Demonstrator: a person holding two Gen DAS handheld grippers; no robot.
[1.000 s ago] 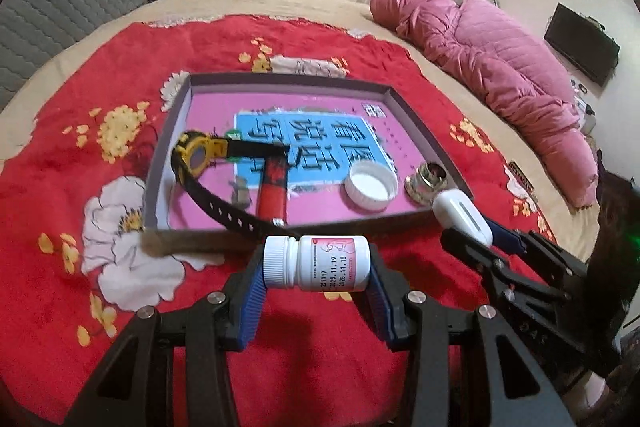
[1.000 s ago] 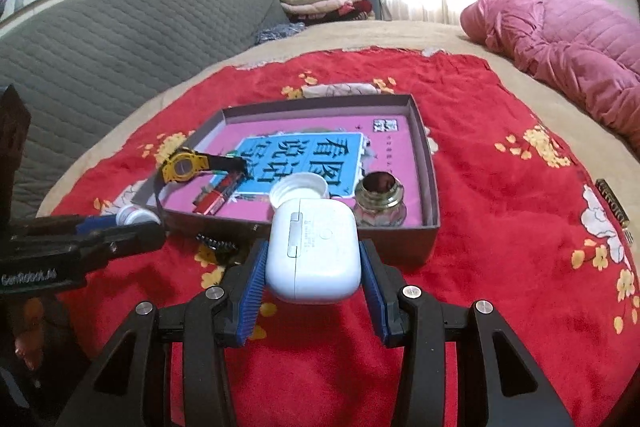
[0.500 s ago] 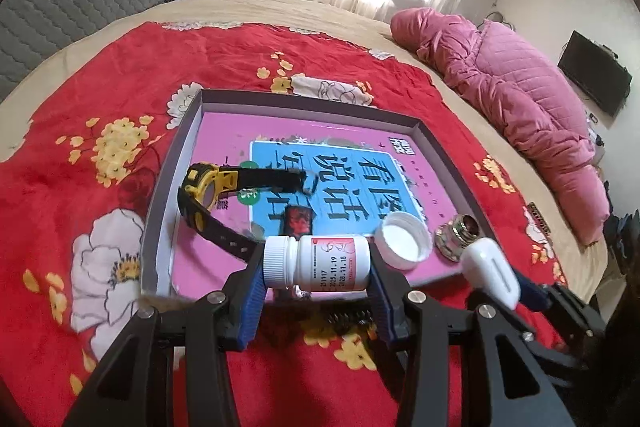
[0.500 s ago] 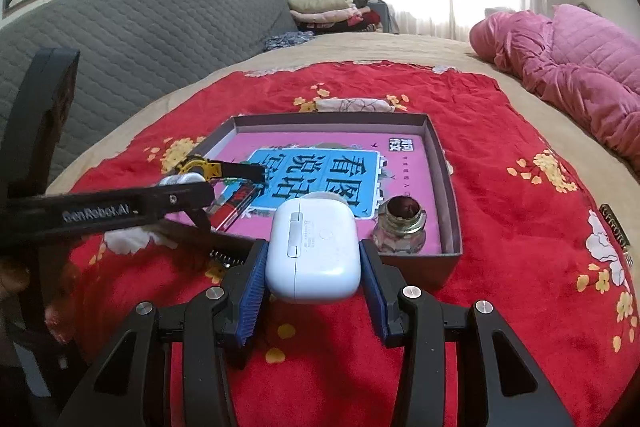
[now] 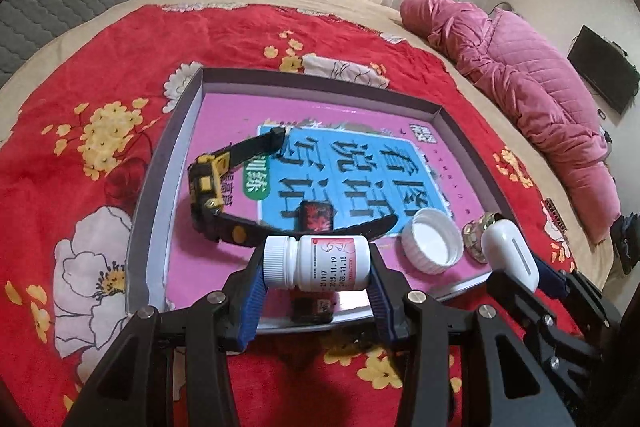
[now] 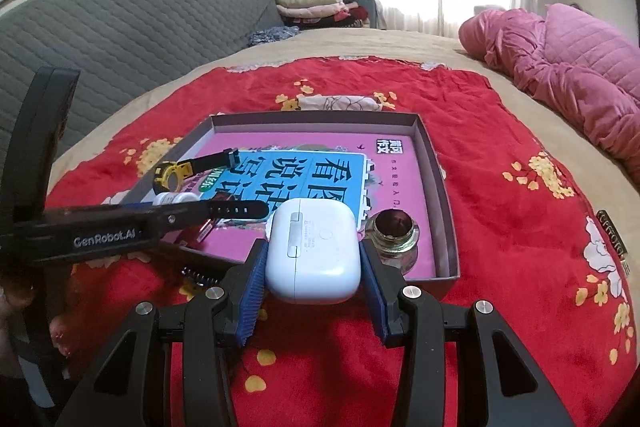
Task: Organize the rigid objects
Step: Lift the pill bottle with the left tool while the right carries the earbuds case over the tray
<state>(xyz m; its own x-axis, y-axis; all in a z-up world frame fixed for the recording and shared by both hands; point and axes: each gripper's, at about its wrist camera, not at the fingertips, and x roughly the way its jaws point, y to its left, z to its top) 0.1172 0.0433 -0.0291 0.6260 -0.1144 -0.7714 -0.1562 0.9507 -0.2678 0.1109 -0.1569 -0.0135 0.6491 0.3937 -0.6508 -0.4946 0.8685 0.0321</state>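
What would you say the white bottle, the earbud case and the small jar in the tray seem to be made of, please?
White bottle: likely opaque plastic; ribbed screw cap, printed paper-like label.
Earbud case: smooth, glossy white plastic by its soft highlights and moulded hinge seam.
Small jar: probably clear glass; see-through wall with bright glints, dark inside.
Tray: seemingly matte cardboard; thin folded walls.

glossy plastic earbud case (image 6: pixel 312 251), plush red blanket (image 6: pixel 500 227).

White pill bottle (image 5: pixel 316 263) held sideways and white earbud case (image 6: pixel 312 251), both over the box's (image 6: pixel 448 227) near edge.
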